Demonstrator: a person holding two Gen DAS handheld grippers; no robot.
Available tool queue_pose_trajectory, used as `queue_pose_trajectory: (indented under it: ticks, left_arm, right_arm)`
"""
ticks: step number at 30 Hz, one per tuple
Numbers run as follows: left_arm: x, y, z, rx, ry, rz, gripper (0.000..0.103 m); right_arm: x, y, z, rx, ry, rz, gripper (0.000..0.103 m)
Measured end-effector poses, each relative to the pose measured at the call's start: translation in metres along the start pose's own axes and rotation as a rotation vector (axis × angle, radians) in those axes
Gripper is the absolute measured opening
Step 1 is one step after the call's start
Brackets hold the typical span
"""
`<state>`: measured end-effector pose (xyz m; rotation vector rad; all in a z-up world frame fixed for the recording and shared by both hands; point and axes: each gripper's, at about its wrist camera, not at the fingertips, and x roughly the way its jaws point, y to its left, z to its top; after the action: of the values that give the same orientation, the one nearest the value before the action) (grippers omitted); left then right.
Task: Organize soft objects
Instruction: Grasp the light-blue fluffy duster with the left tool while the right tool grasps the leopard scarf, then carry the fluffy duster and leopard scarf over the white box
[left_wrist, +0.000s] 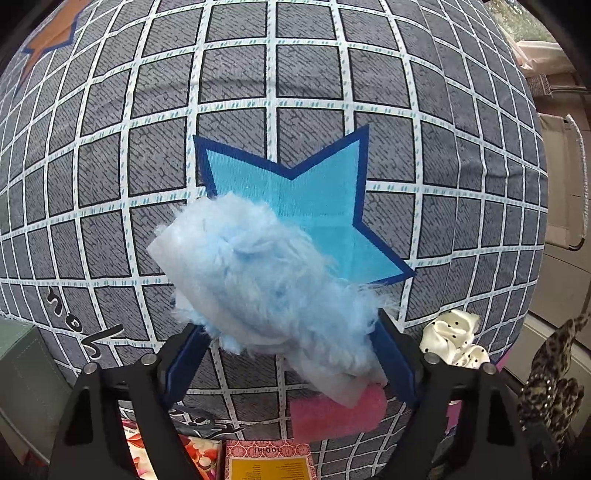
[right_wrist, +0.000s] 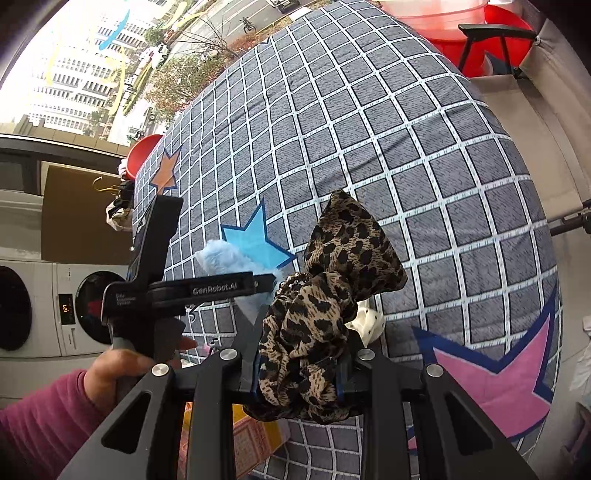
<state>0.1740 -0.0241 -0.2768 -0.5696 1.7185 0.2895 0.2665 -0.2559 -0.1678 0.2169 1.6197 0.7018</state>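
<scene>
A fluffy light-blue soft item (left_wrist: 266, 273) lies on the grey checked bedsheet (left_wrist: 295, 74), partly over a blue star print. My left gripper (left_wrist: 290, 323) points down over it, jaws apart, with a fingertip at each side of its near end and the fur brushing the blue pads. My right gripper (right_wrist: 306, 332) is shut on a leopard-print fabric scrunchie (right_wrist: 347, 251), which bunches up between the jaws, lifted off the bed. In the right wrist view the left gripper (right_wrist: 271, 282) hangs above the blue item (right_wrist: 225, 258), held by a person's hand (right_wrist: 110, 373).
A white dotted scrunchie (left_wrist: 454, 339) and a pink fuzzy piece (left_wrist: 332, 413) lie near the bed's front edge. Printed boxes (left_wrist: 269, 461) sit below, a green box (left_wrist: 22, 369) at left. Red basins (right_wrist: 480, 29) stand beyond the bed, washing machines (right_wrist: 74, 302) at left.
</scene>
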Motion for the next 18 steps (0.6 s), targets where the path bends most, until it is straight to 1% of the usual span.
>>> queue_pose_trajectory:
  ticks: [1, 2, 3, 4, 5, 6, 7, 8, 11, 13, 14, 18]
  left_arm:
    - [-0.002, -0.009, 0.015, 0.007, -0.007, -0.007, 0.071]
    - [-0.006, -0.017, 0.018, 0.019, -0.016, -0.032, 0.051]
    - [-0.009, -0.017, 0.017, 0.034, -0.022, -0.064, 0.042]
    - [-0.014, -0.019, 0.018, 0.054, -0.024, -0.094, 0.022]
    - [-0.018, -0.021, 0.017, 0.079, -0.03, -0.108, 0.019]
    - [-0.022, -0.025, 0.013, 0.114, -0.048, -0.099, 0.019]
    - [-0.031, -0.04, 0.015, 0.153, -0.076, -0.082, 0.019]
    - [-0.037, -0.047, 0.01, 0.187, -0.105, -0.065, 0.019]
    - [-0.06, -0.053, -0.006, 0.248, -0.175, -0.049, 0.019]
    - [-0.081, -0.053, -0.019, 0.257, -0.222, -0.052, 0.019]
    - [-0.082, -0.049, -0.024, 0.259, -0.243, -0.053, 0.019]
    - [-0.116, -0.02, -0.049, 0.237, -0.308, -0.081, 0.019]
  right_arm:
    - [-0.001, 0.0, -0.004, 0.005, 0.0, 0.006, 0.028]
    - [-0.003, 0.0, -0.007, 0.01, -0.001, 0.009, 0.028]
    - [-0.004, 0.0, -0.01, 0.014, -0.004, 0.009, 0.028]
    - [-0.005, 0.0, -0.012, 0.018, -0.006, 0.006, 0.028]
    - [-0.007, -0.001, -0.015, 0.023, -0.008, 0.002, 0.028]
    - [-0.008, -0.001, -0.016, 0.026, -0.01, -0.003, 0.028]
    - [-0.009, 0.0, -0.017, 0.024, -0.014, -0.01, 0.028]
    - [-0.012, 0.001, -0.018, 0.018, -0.019, -0.019, 0.028]
    - [-0.011, 0.011, -0.02, -0.005, -0.029, -0.04, 0.028]
    - [-0.011, 0.018, -0.023, -0.015, -0.024, -0.036, 0.028]
    - [-0.011, 0.024, -0.025, -0.027, -0.02, -0.035, 0.028]
    - [-0.012, 0.046, -0.038, -0.077, 0.002, -0.023, 0.028]
